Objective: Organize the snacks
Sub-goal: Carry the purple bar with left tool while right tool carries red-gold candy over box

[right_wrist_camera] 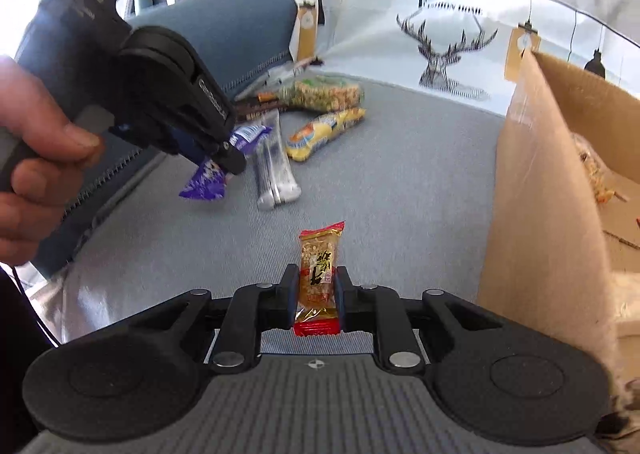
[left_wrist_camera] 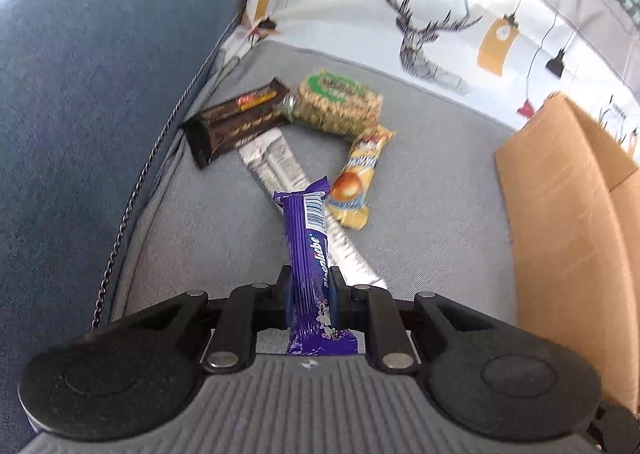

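— What have the two grippers got, from where you stand?

— The left gripper (left_wrist_camera: pixel 311 294) is nearly closed, its pads pinching a purple bar (left_wrist_camera: pixel 307 242) by the lower half. The bar sticks up and forward out of the jaws, barcode end away from the hand, the bottom seal poking out behind the pads.

— And the other one?

— The right gripper (right_wrist_camera: pixel 318 290) is just as narrow, clamped on a small peanut candy (right_wrist_camera: pixel 318 274) in a gold and red wrapper. It stands upright between the pads, red crimp top and bottom. Both snacks are lifted off the grey cushion (right_wrist_camera: pixel 400 194).

— Can you see the hand?

— The left hand (right_wrist_camera: pixel 36 158) shows in the right view, fingers wrapped round the handle, the purple wrapper hanging below the tips.

— What lies beyond them?

— On the cushion past the purple bar lies a silver bar (left_wrist_camera: pixel 276 162), flat and slanting. Just beside it, a yellow packet (left_wrist_camera: pixel 356 182). Farther back, a dark brown bar (left_wrist_camera: pixel 236 120) against the blue armrest (left_wrist_camera: pixel 100 94), and a green-labelled nut bar (left_wrist_camera: pixel 336 106) touching its end.

— And the box?

— A cardboard box (right_wrist_camera: pixel 532 194) stands to the right, open; something pale and crinkly lies inside, too blurred to name. Behind everything hangs a deer-print cloth (right_wrist_camera: pixel 444 50).
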A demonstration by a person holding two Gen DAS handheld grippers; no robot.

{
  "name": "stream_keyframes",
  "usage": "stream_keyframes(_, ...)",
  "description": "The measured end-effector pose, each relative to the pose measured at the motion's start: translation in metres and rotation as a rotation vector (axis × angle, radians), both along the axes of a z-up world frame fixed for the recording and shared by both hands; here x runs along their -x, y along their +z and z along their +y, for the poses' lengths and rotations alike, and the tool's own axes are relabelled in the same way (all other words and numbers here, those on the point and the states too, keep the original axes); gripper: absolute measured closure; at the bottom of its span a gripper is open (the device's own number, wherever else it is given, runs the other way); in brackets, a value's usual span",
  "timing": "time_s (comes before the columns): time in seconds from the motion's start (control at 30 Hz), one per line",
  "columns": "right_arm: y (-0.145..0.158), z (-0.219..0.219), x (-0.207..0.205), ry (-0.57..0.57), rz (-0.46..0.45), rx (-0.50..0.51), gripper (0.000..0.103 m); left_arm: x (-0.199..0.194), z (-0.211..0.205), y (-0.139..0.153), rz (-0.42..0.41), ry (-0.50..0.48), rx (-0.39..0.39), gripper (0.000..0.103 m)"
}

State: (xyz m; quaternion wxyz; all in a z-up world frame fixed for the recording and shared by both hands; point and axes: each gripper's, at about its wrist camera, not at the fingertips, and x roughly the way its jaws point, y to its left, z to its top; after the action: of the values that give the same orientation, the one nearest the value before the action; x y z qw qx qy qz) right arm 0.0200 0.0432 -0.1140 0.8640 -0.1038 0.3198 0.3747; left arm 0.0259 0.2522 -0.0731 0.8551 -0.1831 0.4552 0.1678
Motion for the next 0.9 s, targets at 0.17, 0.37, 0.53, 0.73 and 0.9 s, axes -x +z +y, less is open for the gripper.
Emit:
stream_keyframes(0.17, 0.013, -0.008, 0.007, -0.001, -0.059, -0.061, 0.084, 0.004, -0.005, 0.013, -0.080, -0.015, -0.006, 0.085)
stream_keyframes(0.37, 0.026, -0.017, 0.008, -0.024, -0.088, -0.106, 0.084, 0.007, -0.011, 0.026, -0.142, -0.033, -0.019, 0.085)
stream_keyframes(0.53, 0.036, -0.024, 0.009, -0.044, -0.109, -0.133, 0.084, 0.009, -0.018, 0.037, -0.187, -0.046, -0.031, 0.085)
stream_keyframes(0.73, 0.062, -0.044, 0.011, -0.089, -0.162, -0.207, 0.084, 0.013, -0.028, 0.057, -0.259, -0.064, -0.035, 0.085)
stream_keyframes(0.9, 0.103, -0.075, 0.001, -0.148, -0.222, -0.294, 0.084, 0.018, -0.041, 0.074, -0.337, -0.071, -0.025, 0.085)
